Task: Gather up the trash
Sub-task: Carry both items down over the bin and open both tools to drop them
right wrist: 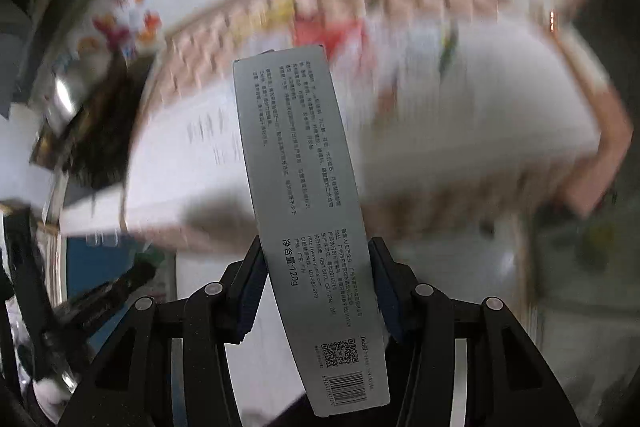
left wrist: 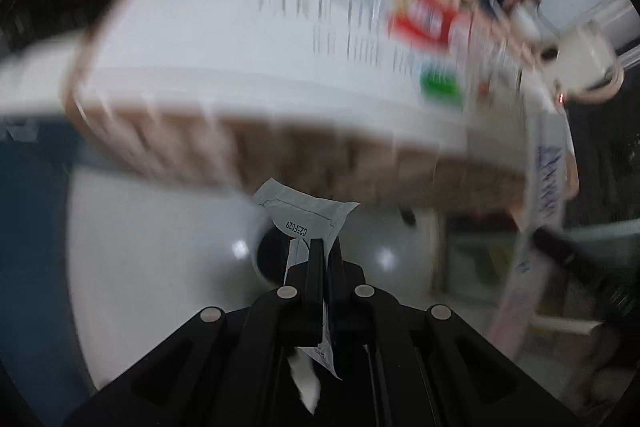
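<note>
The long box [right wrist: 308, 227] is flat grey, covered in small black print, with a black square code and a barcode near its lower end. The scrap of wrapper [left wrist: 306, 223] is pale grey-white with thin dark outlines and a black stamped code. Both grippers [left wrist: 325, 247] [right wrist: 316, 259] are black with silver rivets; the right one's pads [right wrist: 386, 291] are dark blue. The blurred table [left wrist: 240, 39] is white with a tan-pink edge, and a red packet [left wrist: 424, 15] and a green patch [left wrist: 440, 83] lie on it.
</note>
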Demonstrator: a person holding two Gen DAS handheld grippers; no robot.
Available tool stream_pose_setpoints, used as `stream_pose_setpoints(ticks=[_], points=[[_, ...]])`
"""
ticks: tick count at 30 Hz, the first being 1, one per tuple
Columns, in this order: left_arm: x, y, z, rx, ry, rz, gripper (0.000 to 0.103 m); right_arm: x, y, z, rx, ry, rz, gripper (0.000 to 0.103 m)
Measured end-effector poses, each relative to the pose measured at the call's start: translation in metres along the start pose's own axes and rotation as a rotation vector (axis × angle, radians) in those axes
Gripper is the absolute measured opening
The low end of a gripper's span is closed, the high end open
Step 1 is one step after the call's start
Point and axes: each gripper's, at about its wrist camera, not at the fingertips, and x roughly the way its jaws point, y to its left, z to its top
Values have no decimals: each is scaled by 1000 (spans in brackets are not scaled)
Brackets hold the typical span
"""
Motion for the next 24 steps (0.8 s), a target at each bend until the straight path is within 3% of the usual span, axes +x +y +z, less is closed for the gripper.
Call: stream_pose_setpoints(ticks=[6,13,16,20,24], points=[[153,33,-32,-106,203,-77,0,120,-43,-107,82,253,-17,52],[376,73,-51,-195,367,-113,0,333,-120,-199,226,451,-2,52],[441,84,-59,-201,408,-109,0,421,-146,-226,290,522,23,52],[488,95,-70,-164,446,-75,0,505,-161,-249,278,584,27,52],[498,106,-77,-131,471,-31,1,540,-165,-258,258,622,9,52]])
